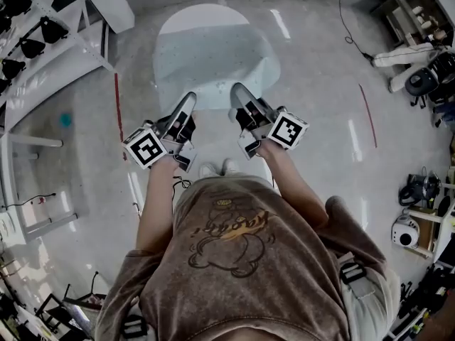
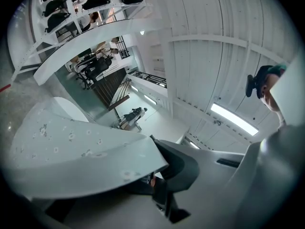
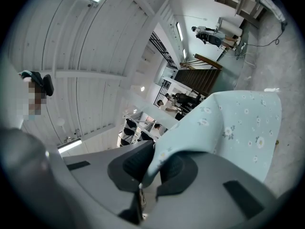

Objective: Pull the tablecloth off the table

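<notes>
The tablecloth (image 1: 213,59) is soft, light and floppy. The left gripper (image 1: 189,99) and the right gripper (image 1: 239,91) each pinch its edge at their tips.

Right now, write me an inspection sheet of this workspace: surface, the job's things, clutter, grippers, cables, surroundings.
Surface: round white table; the far part of its top is bare, the rest is under cloth.
Job's things: pale blue flowered tablecloth, stretched from the table toward the person.
Clutter: nothing seen on the table or the tablecloth.
Grippers: left hand-held gripper and right hand-held gripper, each shut on the tablecloth's near edge.
Cables: black cable on the floor beyond the table at right; thin cable at left.
Surroundings: grey floor with red tape lines; white rack at left; equipment at right.
</notes>
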Demonstrator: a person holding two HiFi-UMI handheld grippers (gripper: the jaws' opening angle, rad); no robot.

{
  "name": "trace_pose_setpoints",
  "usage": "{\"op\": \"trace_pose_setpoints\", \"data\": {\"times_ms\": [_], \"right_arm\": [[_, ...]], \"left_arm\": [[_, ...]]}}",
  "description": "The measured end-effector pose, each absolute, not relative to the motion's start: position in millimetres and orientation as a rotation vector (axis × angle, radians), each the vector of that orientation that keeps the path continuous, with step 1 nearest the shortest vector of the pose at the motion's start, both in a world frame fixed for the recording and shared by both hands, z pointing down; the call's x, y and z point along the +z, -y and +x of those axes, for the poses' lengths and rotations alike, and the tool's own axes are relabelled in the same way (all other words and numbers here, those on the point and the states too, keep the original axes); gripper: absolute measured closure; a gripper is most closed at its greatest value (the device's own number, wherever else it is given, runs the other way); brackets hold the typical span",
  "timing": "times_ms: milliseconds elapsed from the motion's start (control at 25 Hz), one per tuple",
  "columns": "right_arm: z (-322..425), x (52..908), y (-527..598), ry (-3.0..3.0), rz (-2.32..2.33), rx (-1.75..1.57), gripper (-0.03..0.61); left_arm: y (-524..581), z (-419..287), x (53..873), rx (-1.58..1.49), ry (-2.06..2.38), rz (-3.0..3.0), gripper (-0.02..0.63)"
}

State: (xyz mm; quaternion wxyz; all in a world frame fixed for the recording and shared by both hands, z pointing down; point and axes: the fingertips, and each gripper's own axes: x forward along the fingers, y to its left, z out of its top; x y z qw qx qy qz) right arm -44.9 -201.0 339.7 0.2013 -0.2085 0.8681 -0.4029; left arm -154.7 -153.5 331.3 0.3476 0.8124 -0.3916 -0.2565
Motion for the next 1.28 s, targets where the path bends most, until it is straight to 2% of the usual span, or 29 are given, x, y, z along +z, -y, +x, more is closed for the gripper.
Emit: {"op": "trace_pose_setpoints", "data": {"times_ms": [920, 1280], "right_arm": [[-45, 332, 193, -2.428, -0.583, -1.109, 0.554], [23, 332, 121, -2.452, -0.521, -1.099, 0.554]], "left_arm": [[147, -155, 324, -0.641, 1.020, 2.110, 0.594], [70, -85, 323, -0.665, 1.073, 2.108, 0.594]]}}
